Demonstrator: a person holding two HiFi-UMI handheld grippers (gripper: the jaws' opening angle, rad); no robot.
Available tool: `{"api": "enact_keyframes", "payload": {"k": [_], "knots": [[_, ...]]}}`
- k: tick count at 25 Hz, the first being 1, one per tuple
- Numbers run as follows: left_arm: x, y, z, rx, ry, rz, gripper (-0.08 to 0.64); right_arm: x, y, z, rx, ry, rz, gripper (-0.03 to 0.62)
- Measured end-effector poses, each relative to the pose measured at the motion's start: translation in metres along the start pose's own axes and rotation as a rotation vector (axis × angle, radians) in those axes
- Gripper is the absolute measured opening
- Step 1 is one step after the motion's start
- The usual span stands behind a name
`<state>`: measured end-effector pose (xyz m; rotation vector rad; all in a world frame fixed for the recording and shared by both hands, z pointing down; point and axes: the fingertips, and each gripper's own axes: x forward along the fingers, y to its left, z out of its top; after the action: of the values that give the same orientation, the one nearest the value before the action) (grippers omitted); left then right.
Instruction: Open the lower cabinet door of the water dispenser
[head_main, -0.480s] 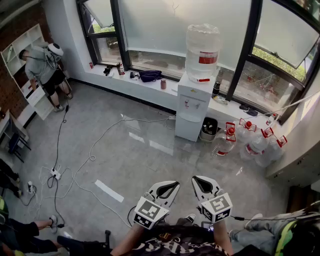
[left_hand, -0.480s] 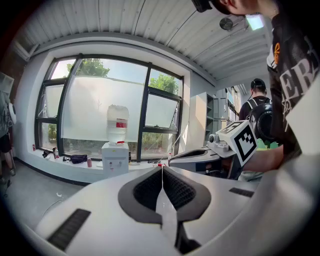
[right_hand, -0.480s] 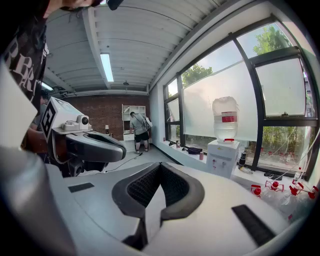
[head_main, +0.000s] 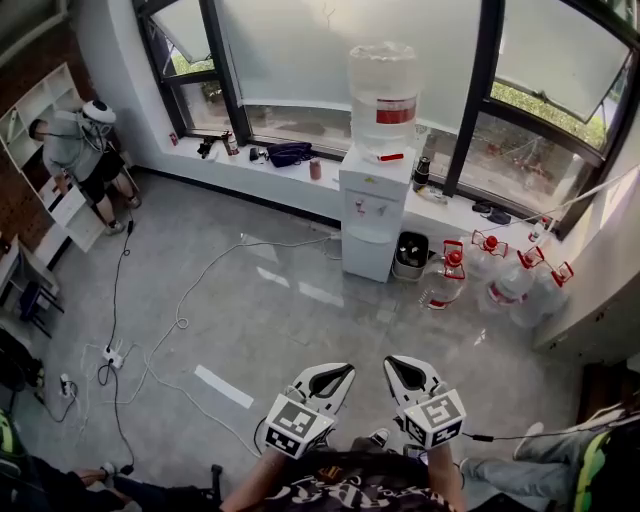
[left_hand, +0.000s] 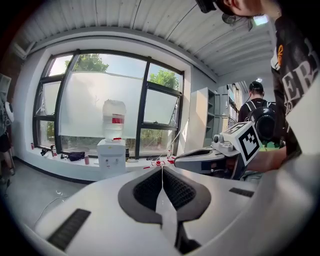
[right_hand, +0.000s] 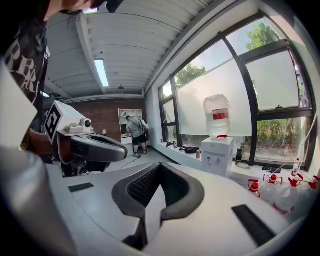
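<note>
Jaws together on the left gripper (head_main: 343, 374) and right gripper (head_main: 396, 366); the distant water dispenser (head_main: 373, 190) has a lower cabinet door (head_main: 366, 258) that is likely light and stiff, best pulled at its free edge.

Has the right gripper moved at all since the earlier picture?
No. In the head view the right gripper lies just as far right of the white floor strip as before.

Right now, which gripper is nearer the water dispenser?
Right, narrowly. The right gripper sits slightly right of the water dispenser, the left gripper slightly left; both are well short of it.
</note>
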<state>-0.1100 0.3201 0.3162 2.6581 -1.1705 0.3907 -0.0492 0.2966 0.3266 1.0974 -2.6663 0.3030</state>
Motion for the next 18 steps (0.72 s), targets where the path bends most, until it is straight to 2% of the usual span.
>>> {"api": "enact_keyframes", "payload": {"k": [5,13,18], "knots": [[0.032,-0.014,0.008,-0.011,-0.002,-0.002,0.02,-0.02,-0.031,0.004,0.001,0.0,-0.02,0.014],[0.072,-0.043,0.009,-0.001,0.002,0.018,0.02,-0.052,-0.073,-0.028,0.009,0.005,-0.002,0.014],[0.083,-0.054,-0.001,-0.006,0.06,0.025,0.02,-0.06,-0.082,-0.043,0.057,-0.001,0.02,0.014]]}}
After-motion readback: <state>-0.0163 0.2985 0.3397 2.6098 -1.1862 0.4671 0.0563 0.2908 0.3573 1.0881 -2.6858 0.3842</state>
